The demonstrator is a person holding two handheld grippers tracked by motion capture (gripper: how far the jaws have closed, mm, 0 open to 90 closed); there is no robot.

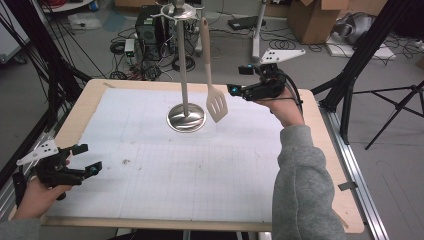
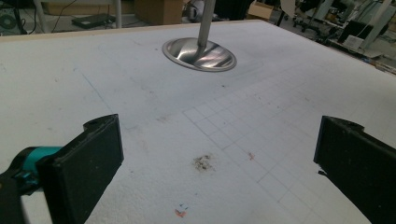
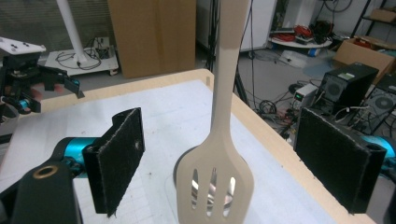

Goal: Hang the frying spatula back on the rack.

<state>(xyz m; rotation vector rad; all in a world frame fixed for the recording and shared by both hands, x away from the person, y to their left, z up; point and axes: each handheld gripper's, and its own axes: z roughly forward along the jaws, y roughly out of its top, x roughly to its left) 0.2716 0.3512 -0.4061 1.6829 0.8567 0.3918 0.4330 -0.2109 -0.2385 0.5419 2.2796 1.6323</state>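
While it hangs from the top ring of the steel utensil stand (image 1: 185,75), the beige slotted spatula (image 1: 216,102) shows a long pale handle and a flat blade with three slots, dangling above the white grid mat (image 1: 200,170). The right gripper (image 1: 239,80) stands just beside it, jaws wide, blade between them untouched. The left gripper (image 1: 85,157) rests open near the table's corner. The spatula's handle top is cut off in the right gripper view.

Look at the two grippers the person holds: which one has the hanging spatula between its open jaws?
The right gripper: the beige slotted spatula hangs between its wide-open jaws, untouched. The left gripper has just bare table between its jaws.
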